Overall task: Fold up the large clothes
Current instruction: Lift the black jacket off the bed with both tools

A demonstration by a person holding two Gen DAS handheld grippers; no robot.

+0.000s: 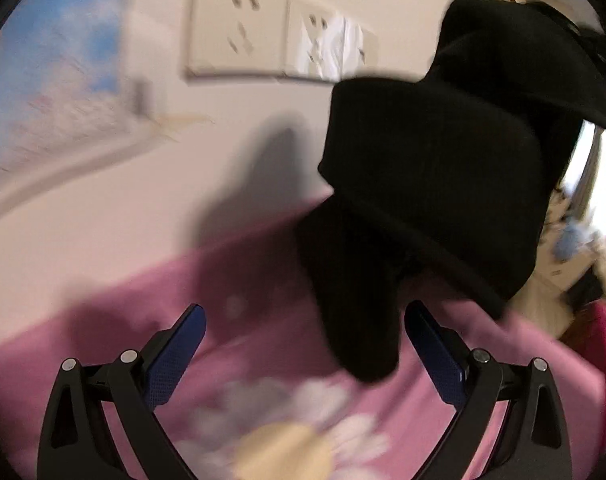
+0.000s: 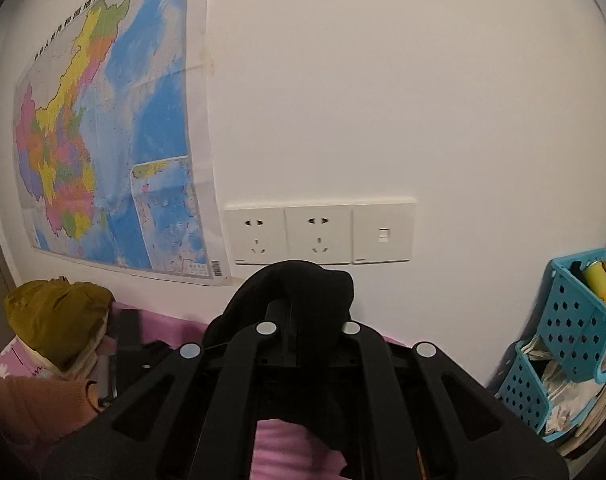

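A black garment [image 1: 435, 184] hangs in the air at the right of the left wrist view, its lowest fold dangling between my fingers above a pink flowered sheet [image 1: 263, 344]. My left gripper [image 1: 303, 356] is open and empty, its blue pads [image 1: 171, 364] wide apart. In the right wrist view my right gripper [image 2: 309, 320] is shut on a bunch of the black garment [image 2: 303, 280], which drapes over and hides the fingertips, held up in front of the wall.
A white wall with sockets [image 2: 319, 234] and a map [image 2: 103, 140] stands behind the bed. A pile of olive and brown clothes [image 2: 55, 320] lies at the left. A blue perforated basket [image 2: 575, 336] stands at the right.
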